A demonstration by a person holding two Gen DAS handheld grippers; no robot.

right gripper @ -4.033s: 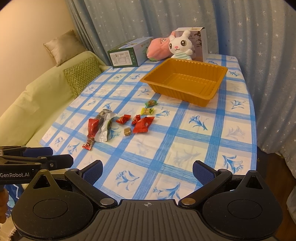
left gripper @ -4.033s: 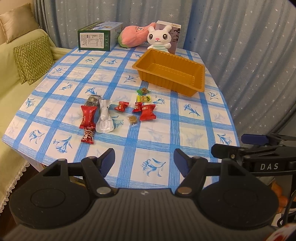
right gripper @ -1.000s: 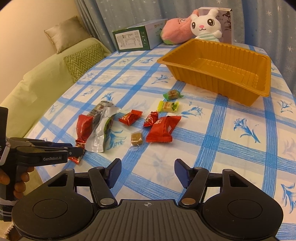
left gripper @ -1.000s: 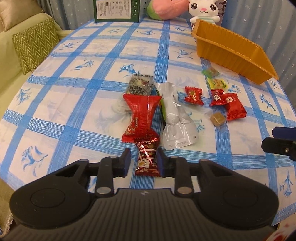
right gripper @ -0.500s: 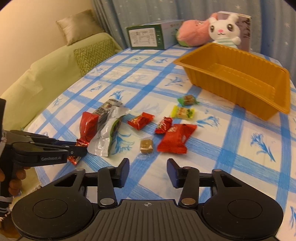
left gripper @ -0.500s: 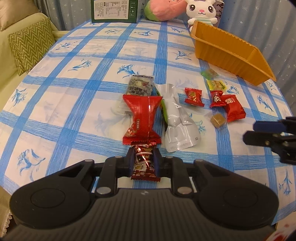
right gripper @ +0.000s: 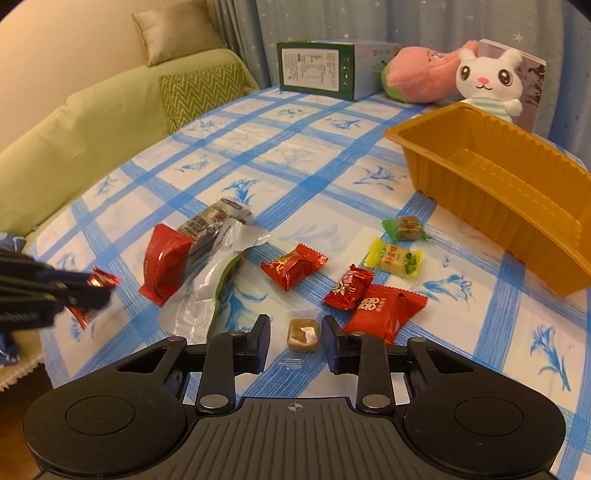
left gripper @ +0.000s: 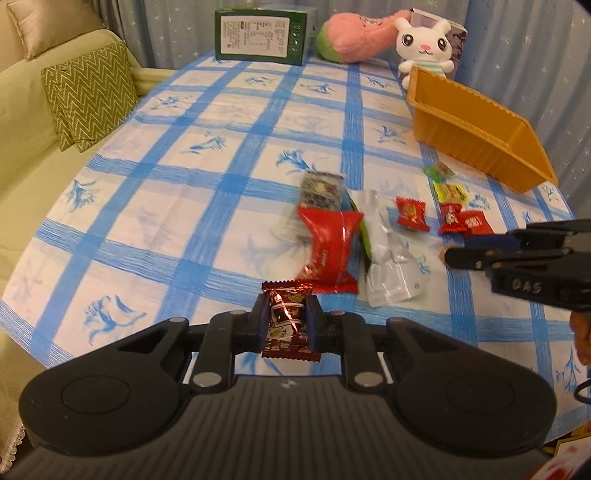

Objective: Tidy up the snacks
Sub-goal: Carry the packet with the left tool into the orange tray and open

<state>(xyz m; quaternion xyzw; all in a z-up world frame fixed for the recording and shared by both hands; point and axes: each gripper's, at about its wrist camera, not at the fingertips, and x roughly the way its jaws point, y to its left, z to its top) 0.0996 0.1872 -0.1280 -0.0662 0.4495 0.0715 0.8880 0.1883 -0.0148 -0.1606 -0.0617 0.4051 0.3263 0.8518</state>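
Note:
My left gripper [left gripper: 286, 323] is shut on a dark red candy packet [left gripper: 288, 325] and holds it above the table. My right gripper [right gripper: 295, 341] is open, its jaws either side of a small brown candy [right gripper: 303, 333] without touching it. Loose snacks lie between them: a large red packet [left gripper: 328, 251], a silver pouch [left gripper: 388, 258], small red candies [right gripper: 295, 267], a flat red packet [right gripper: 384, 308], a yellow candy [right gripper: 395, 260] and a green candy [right gripper: 406, 227]. The empty orange tray [right gripper: 476, 173] stands at the far right.
A green box [left gripper: 262, 35], a pink plush [left gripper: 354, 38] and a white bunny plush [left gripper: 424, 46] stand at the table's far end. A green sofa with a zigzag cushion [left gripper: 88, 92] is left of the table. The table's front edge is close below both grippers.
My left gripper has closed on the dark red candy packet and lifted it. My right gripper has moved down to the brown candy and narrowed its jaws.

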